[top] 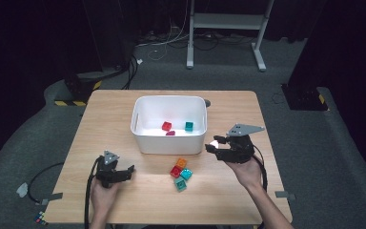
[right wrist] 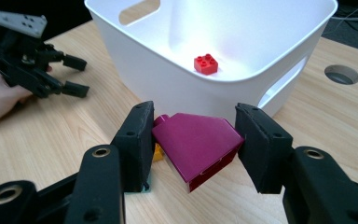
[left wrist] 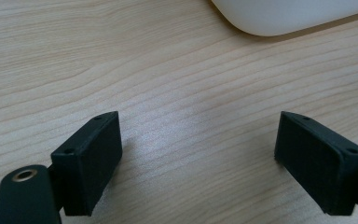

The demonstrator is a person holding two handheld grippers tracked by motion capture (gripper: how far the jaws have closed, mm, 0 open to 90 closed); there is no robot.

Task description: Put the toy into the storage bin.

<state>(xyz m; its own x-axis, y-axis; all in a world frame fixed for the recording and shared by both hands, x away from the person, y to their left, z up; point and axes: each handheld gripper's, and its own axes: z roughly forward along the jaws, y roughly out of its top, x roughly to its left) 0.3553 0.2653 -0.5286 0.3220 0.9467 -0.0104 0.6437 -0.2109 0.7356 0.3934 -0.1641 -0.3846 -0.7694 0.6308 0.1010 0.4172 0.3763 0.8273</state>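
A: What is the right gripper (right wrist: 193,149) grasping?

B: A smooth, glossy magenta plastic building block (right wrist: 196,146) with a sloped, roof-like top. The matte black jaws are clenched on its two sides, and it hangs just in front of the outer wall of the white plastic bin (right wrist: 168,86), above the desk.

A: And in the high view?

B: The right gripper (top: 218,144) sits just beside the bin's (top: 145,143) right front corner, off the pale, wood-grained desk (top: 228,195).

A: What's inside the bin?

B: It has rounded corners and slot handles. On its floor lie a red studded block (top: 166,126), a teal block (top: 189,126) and a small magenta piece (top: 170,133).

A: Anything loose on the desk?

B: A tight cluster in front of the bin: an orange block (top: 181,162), a red block (top: 175,171) and two teal blocks (top: 186,174), touching one another.

A: The left gripper (left wrist: 198,154)?

B: Released, its flat rubbery pads wide apart over bare wood, holding nothing. In the high view the left gripper (top: 131,171) rests low near the desk's front left, well apart from the blocks.
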